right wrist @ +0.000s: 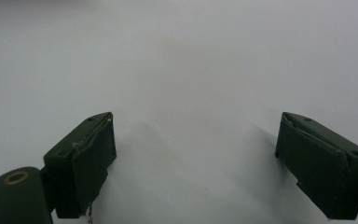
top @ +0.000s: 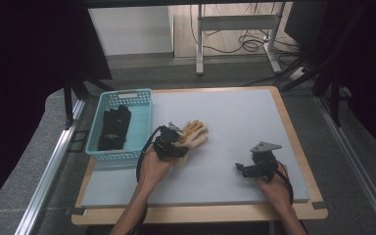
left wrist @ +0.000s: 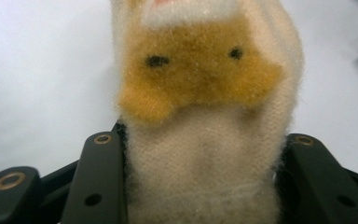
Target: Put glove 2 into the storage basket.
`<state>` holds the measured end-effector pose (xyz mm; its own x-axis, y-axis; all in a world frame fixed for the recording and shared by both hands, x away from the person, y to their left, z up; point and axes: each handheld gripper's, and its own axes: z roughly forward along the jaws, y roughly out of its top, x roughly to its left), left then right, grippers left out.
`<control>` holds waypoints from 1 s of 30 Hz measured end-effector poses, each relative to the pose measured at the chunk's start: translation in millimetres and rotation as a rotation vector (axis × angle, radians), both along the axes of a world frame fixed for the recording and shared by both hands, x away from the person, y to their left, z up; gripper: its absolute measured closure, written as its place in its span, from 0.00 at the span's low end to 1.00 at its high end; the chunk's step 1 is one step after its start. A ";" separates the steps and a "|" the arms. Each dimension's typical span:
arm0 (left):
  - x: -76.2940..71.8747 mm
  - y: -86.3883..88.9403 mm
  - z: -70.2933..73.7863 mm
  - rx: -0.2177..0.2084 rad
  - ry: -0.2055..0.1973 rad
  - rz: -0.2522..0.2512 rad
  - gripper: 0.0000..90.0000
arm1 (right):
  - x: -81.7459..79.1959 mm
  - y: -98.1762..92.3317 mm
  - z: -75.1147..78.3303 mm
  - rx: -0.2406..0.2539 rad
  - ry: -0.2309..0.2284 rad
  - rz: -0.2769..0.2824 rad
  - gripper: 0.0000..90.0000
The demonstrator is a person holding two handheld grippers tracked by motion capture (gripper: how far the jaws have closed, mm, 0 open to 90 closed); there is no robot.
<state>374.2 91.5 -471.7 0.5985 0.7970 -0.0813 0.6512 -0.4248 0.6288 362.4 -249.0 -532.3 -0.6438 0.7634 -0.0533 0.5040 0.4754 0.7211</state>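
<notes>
A cream knitted glove (top: 194, 134) with a fuzzy orange patch lies near the middle of the pale grey board (top: 235, 117). My left gripper (top: 174, 145) is shut on its cuff end. In the left gripper view the glove (left wrist: 200, 107) is squeezed between both black jaws, its orange patch bearing two small dark marks; the left gripper (left wrist: 200, 154) holds it just above the board. My right gripper (top: 243, 168) rests at the right front of the board. In the right gripper view the right gripper (right wrist: 196, 154) stands open, with bare board between the jaws.
A teal plastic basket (top: 105, 147) sits at the board's left edge with dark gloves (top: 113, 128) inside. The wooden table rim (top: 200, 213) runs along the front. Metal rails flank the table, and a desk frame with cables stands on the floor behind.
</notes>
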 end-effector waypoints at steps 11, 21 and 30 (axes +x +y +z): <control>12.1 28.1 36.0 0.021 -0.037 0.076 0.57 | -0.1 0.0 0.0 0.001 0.000 -0.001 0.13; 28.7 73.4 54.7 0.033 -0.053 0.205 0.56 | -0.1 0.0 0.0 0.001 0.001 0.000 0.13; 43.3 124.0 56.8 0.005 -0.056 0.351 0.56 | 0.0 -0.1 0.0 0.001 0.001 0.000 0.13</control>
